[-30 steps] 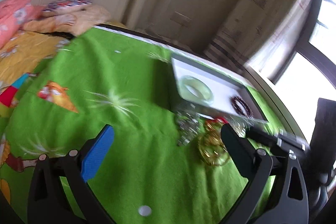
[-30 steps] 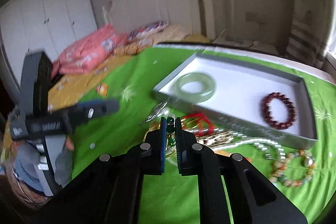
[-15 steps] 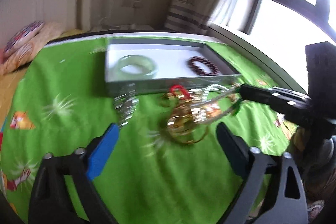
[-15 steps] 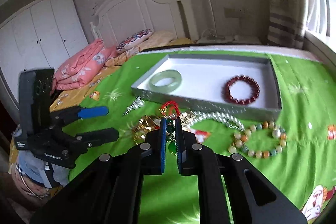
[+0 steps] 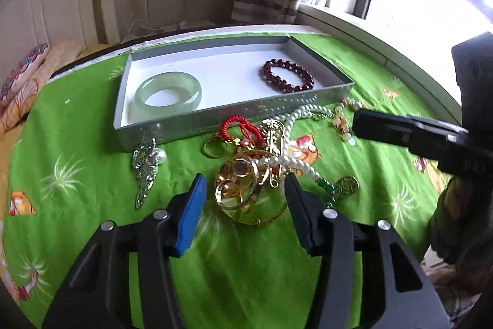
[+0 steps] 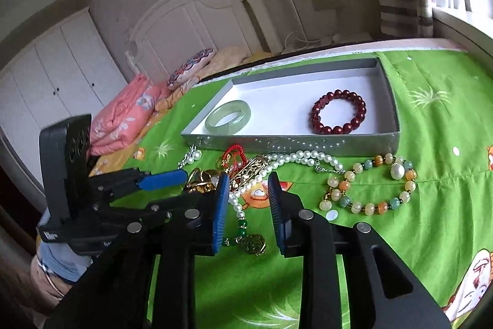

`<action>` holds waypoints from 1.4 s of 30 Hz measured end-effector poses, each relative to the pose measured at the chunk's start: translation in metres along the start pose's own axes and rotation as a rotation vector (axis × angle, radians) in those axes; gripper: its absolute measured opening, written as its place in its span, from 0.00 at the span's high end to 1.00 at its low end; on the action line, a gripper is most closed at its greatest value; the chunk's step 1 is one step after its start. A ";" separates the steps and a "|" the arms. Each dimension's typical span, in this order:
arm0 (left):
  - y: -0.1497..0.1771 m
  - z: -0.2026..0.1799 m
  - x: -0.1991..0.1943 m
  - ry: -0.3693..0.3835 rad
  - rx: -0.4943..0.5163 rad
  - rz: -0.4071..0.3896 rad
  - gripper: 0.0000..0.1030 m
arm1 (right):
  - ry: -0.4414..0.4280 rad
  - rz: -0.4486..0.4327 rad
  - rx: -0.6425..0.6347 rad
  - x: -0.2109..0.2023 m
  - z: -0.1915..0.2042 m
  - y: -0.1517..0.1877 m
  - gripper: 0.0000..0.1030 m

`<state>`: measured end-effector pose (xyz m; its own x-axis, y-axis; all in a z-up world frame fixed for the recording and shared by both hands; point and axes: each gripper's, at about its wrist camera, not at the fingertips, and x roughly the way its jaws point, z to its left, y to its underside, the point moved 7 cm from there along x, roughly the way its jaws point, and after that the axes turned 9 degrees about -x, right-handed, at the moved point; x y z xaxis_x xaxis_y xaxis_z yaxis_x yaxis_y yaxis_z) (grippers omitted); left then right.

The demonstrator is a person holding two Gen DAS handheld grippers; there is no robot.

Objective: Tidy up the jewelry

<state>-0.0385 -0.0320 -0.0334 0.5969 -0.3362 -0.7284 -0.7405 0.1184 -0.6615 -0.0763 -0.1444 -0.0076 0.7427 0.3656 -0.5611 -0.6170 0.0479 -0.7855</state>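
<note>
A grey tray (image 5: 234,119) (image 6: 289,141) with a white floor holds a pale green jade bangle (image 5: 168,94) (image 6: 228,117) and a dark red bead bracelet (image 5: 288,75) (image 6: 338,112). In front of it lies a tangled pile: gold bangles (image 5: 243,190), red cord (image 5: 240,128), and a pearl necklace (image 5: 295,165) (image 6: 295,158) with green beads and a gold pendant (image 6: 253,244). My left gripper (image 5: 245,185) is open over the gold bangles. My right gripper (image 6: 248,193) is open above the pearl strand, holding nothing.
A silver brooch (image 5: 146,168) lies left of the pile. A multicoloured bead bracelet (image 6: 369,184) lies to the right. All rest on a green cloth (image 5: 92,144). Pillows (image 6: 129,116) and a white headboard stand behind; a window is at the right.
My right gripper opened and let the green-bead end of the pearl necklace drop onto the cloth. My left gripper swung toward the pile and closed in over the gold bangles.
</note>
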 end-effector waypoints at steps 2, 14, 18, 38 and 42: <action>0.001 -0.001 0.006 -0.021 0.021 0.011 0.60 | -0.005 -0.002 0.006 -0.001 -0.001 -0.001 0.74; -0.026 0.052 -0.063 0.180 -0.199 -0.181 0.90 | 0.022 0.039 -0.086 0.005 0.017 0.003 0.74; -0.019 0.075 -0.079 0.199 -0.258 -0.204 0.90 | 0.077 0.111 -0.085 0.021 0.006 -0.001 0.74; 0.019 0.096 -0.059 0.275 -0.360 -0.164 0.90 | -0.197 0.319 -0.393 0.039 0.104 0.046 0.74; 0.019 0.097 -0.060 0.289 -0.366 -0.166 0.90 | -0.091 0.274 -0.337 0.038 0.080 0.030 0.74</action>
<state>-0.0586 0.0812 -0.0195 0.6448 -0.5739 -0.5048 -0.7331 -0.2775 -0.6209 -0.0874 -0.0547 -0.0311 0.5281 0.4040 -0.7470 -0.6574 -0.3624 -0.6607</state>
